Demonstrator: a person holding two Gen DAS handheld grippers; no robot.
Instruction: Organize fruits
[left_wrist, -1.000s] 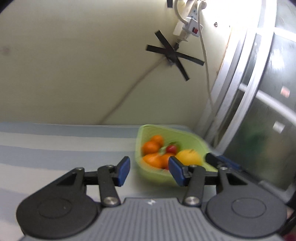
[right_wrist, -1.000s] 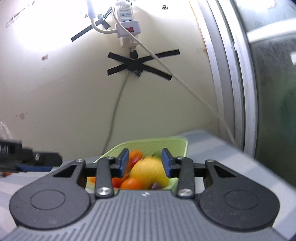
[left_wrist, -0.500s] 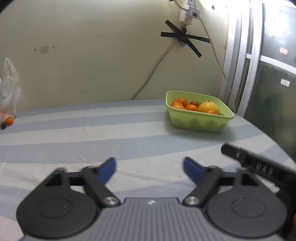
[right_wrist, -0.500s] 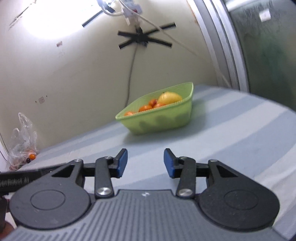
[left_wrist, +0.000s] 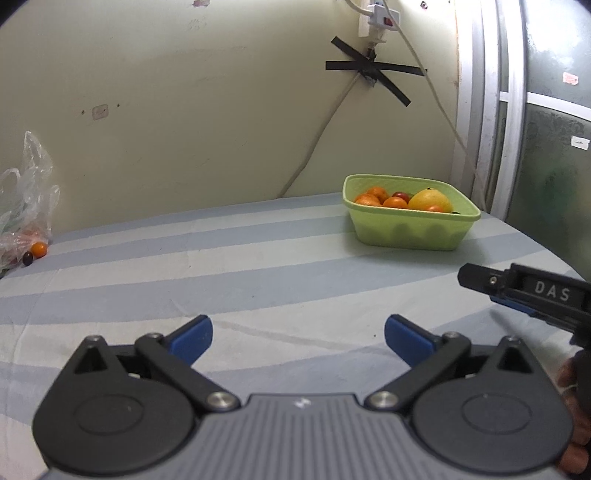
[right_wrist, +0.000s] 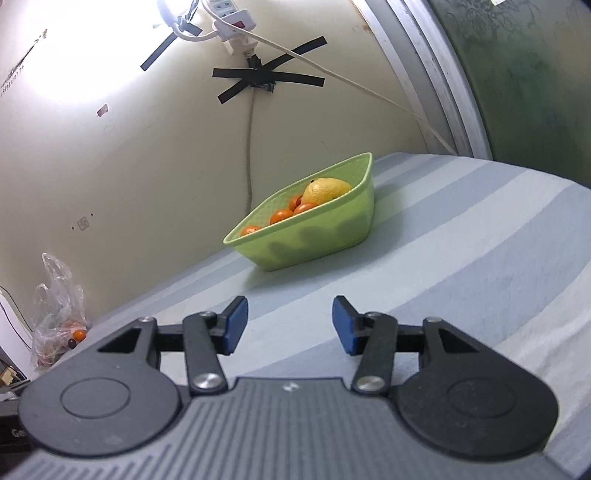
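Fruit sits in one green basket near the far right corner of the striped cloth that covers the surface: one large yellow fruit, at least four small orange fruits that can be counted from the left wrist view, and one dark red fruit behind them; more may lie hidden under the rim. At the far left edge one clear plastic bag slumps against the wall, and just beside it on the cloth lie one loose orange fruit and one small dark fruit, the two touching or nearly so; the bag holds more reddish pieces, too blurred to count. Two grippers are in play, both low over the near part of the cloth and well apart from the basket. Jaws of the left gripper have just been opening and stand spread wide with nothing between them; jaws of the right gripper have just been opening too and stand partly spread, also on nothing. Cloth bands run in pale blue and off-white. Behind stands a cream wall with one white power strip, a black tape cross holding a cable, and a window frame at the right
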